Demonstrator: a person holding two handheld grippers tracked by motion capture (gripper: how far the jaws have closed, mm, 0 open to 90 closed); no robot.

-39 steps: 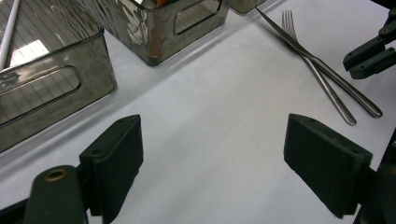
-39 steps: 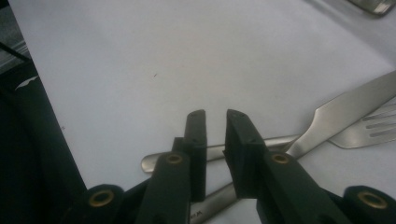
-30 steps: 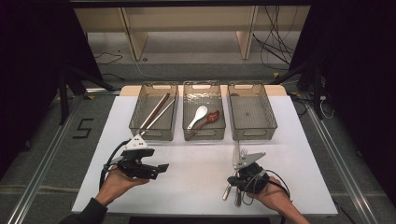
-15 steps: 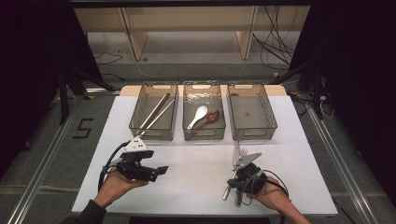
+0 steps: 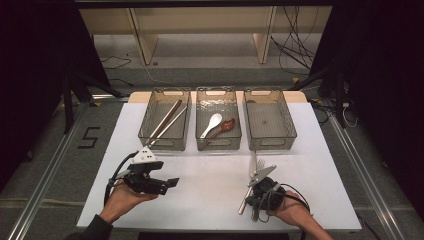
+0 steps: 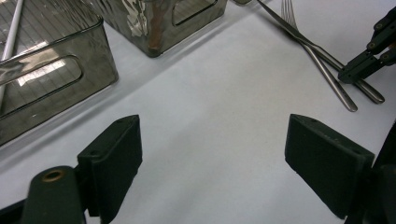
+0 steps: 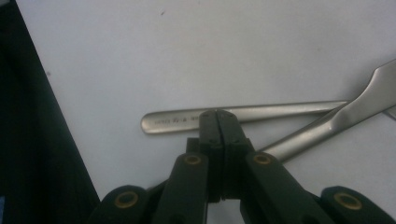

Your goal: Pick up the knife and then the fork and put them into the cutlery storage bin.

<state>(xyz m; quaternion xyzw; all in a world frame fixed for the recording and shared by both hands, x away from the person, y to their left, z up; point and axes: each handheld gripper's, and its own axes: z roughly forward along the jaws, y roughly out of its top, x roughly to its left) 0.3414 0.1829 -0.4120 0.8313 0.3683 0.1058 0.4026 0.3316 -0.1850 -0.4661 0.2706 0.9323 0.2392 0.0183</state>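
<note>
Two metal utensils, a fork (image 5: 254, 165) and a second handle (image 7: 243, 114) crossing it, lie on the white table (image 5: 210, 185) at about five o'clock. Your right gripper (image 5: 254, 192) sits over their handle ends, jaws closed together, tips on a handle; whether it's clamped is unclear. At eight o'clock your left gripper (image 6: 212, 154) hangs wide open, holding nothing, with three trays (image 5: 270, 145) at twelve.

I'm working in a lab: white table (image 5: 200, 200) beneath my grippers, floor rails (image 5: 45, 175), loose cables (image 5: 300, 50) beyond.
</note>
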